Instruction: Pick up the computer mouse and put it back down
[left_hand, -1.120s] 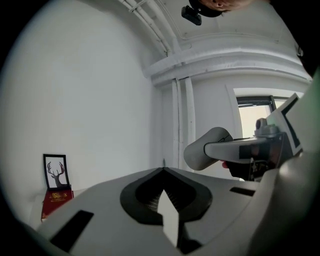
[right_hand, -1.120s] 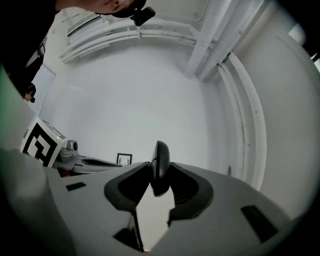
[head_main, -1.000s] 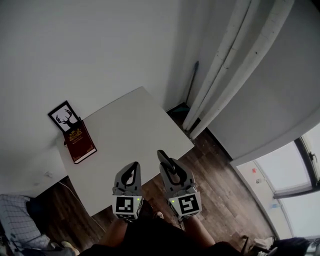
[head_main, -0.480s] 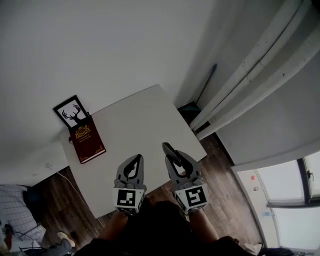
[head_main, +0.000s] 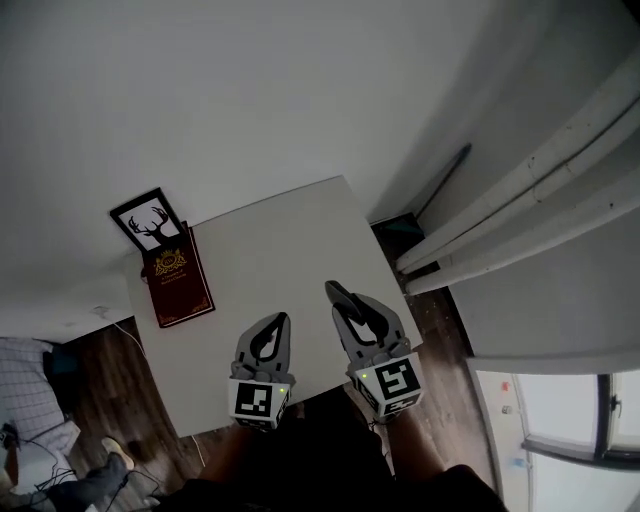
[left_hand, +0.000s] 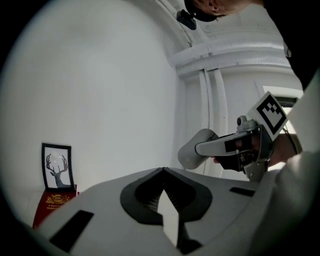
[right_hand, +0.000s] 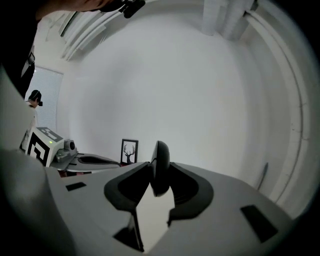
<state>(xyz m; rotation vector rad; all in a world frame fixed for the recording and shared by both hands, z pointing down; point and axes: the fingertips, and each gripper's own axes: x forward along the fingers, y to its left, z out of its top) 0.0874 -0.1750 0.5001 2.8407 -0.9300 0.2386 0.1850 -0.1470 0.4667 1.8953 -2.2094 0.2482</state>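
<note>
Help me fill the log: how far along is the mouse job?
Done: the mouse is picked up, clamped on edge in the right gripper. In hand: it hangs by the near edge of the table. To do: set it down and open the jaws. The left gripper is shut, empty.

Grey claws (head_main: 283, 318) carry black-white marker cubes (head_main: 254, 400)
</note>
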